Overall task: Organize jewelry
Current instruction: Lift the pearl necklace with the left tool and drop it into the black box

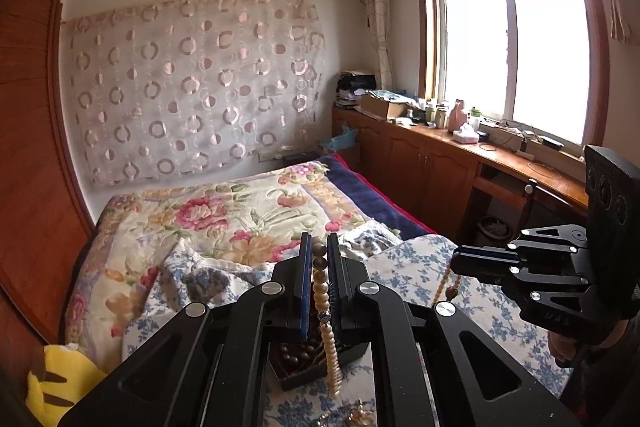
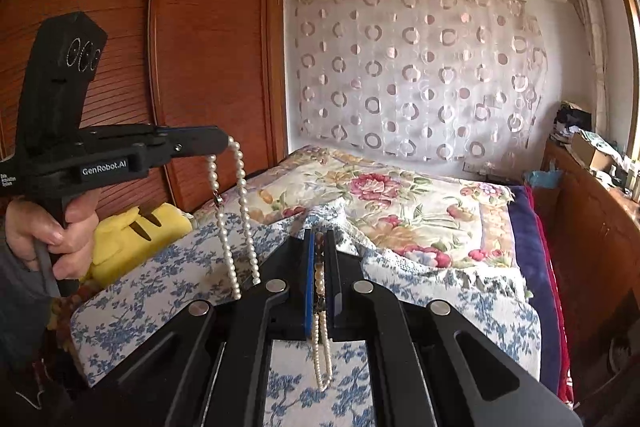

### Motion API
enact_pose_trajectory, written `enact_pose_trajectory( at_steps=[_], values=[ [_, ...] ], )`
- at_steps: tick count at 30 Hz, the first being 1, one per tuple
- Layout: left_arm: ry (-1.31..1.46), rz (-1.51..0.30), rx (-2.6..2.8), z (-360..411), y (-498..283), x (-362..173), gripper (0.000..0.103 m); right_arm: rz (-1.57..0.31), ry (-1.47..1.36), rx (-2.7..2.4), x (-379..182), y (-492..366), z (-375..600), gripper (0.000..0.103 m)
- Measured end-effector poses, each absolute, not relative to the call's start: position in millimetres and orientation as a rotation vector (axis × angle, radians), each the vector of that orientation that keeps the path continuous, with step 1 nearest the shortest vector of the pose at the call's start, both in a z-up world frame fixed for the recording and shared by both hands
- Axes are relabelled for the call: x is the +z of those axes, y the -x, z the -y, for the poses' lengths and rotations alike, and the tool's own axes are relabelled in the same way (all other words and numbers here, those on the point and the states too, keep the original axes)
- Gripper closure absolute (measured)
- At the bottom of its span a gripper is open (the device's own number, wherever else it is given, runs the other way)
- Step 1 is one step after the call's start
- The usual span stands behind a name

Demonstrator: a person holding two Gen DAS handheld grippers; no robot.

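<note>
A pearl necklace (image 2: 240,211) is held by both grippers above the bed. My left gripper (image 1: 319,247) is shut on one end of it, with cream and brown beads (image 1: 320,287) between its pads; it shows at the left of the right wrist view (image 2: 226,141), the strand hanging down from it. My right gripper (image 2: 319,239) is shut on another part of the strand (image 2: 320,359), which dangles below; it shows at the right of the left wrist view (image 1: 456,263). A dark jewelry box (image 1: 304,363) with brown beads inside sits below the left gripper.
The bed has a blue floral cloth (image 2: 152,291) over a flowered quilt (image 1: 224,211). A yellow plush toy (image 2: 136,239) lies at the left edge. A wooden wardrobe (image 2: 160,47) stands left, a cluttered wooden counter (image 1: 460,139) under the window right. More trinkets (image 1: 360,415) lie by the box.
</note>
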State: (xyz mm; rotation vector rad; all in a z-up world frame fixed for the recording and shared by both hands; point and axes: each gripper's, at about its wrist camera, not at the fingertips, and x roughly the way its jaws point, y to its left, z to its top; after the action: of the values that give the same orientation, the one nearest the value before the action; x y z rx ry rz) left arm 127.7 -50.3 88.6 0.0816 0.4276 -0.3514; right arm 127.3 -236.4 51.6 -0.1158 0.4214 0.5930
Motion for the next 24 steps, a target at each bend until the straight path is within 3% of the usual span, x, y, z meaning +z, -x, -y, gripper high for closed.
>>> enact_pose_trajectory(
  at_steps=[14, 24],
  values=[
    [-0.042, -0.426, -0.354, 38.7, -176.9, 105.3, 0.096, -0.375, 0.146, 0.625, 96.2, -180.9, 207.6, 0.098],
    [-0.008, -0.576, -0.352, 27.3, -215.6, 42.5, 0.096, -0.396, 0.157, 0.666, 87.6, -209.9, 188.3, 0.098]
  ],
)
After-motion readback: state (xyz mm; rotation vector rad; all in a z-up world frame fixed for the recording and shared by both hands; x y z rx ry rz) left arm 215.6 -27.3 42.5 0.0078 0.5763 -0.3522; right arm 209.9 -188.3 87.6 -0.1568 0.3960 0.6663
